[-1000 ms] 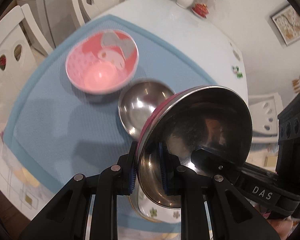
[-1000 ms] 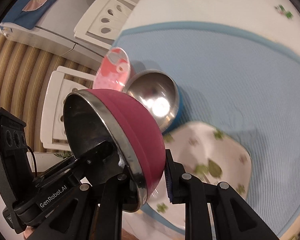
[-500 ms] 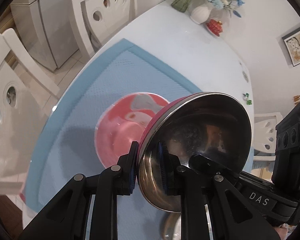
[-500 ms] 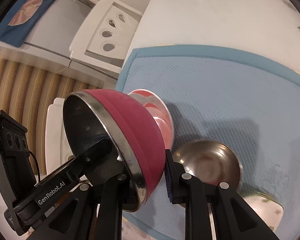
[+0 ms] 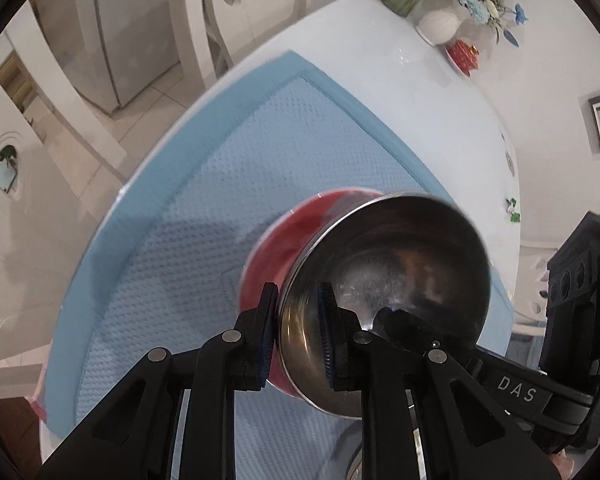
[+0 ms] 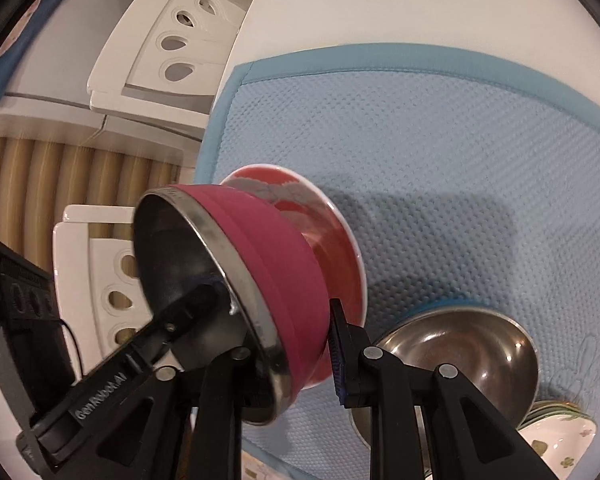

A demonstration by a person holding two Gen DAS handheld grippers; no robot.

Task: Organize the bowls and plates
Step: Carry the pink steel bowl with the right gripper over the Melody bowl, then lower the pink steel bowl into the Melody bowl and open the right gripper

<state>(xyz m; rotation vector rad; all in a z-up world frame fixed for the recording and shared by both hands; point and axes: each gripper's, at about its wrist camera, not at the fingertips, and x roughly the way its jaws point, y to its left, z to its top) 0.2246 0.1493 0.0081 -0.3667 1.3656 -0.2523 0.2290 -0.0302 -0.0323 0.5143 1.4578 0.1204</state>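
A bowl, magenta outside and steel inside (image 5: 400,272), is held tilted between both grippers by opposite sides of its rim. Its base sits down in a pink patterned bowl (image 5: 276,248) on the blue mat (image 5: 220,184). My left gripper (image 5: 298,300) is shut on the near rim. In the right wrist view the magenta bowl (image 6: 268,264) leans into the pink bowl (image 6: 336,256). My right gripper (image 6: 296,340) has the wall between its jaws. They are starting to open, and the outer pad (image 6: 336,352) still lies against the wall.
An empty steel bowl (image 6: 460,352) stands on the mat just right of the pink bowl, with a floral plate (image 6: 556,444) beyond it. White chairs (image 6: 172,56) line the table's left edge. A vase of flowers (image 5: 440,24) stands at the far end.
Both grippers carried the magenta bowl across the mat and down onto the pink bowl. The steel bowl slid out of the left wrist view.
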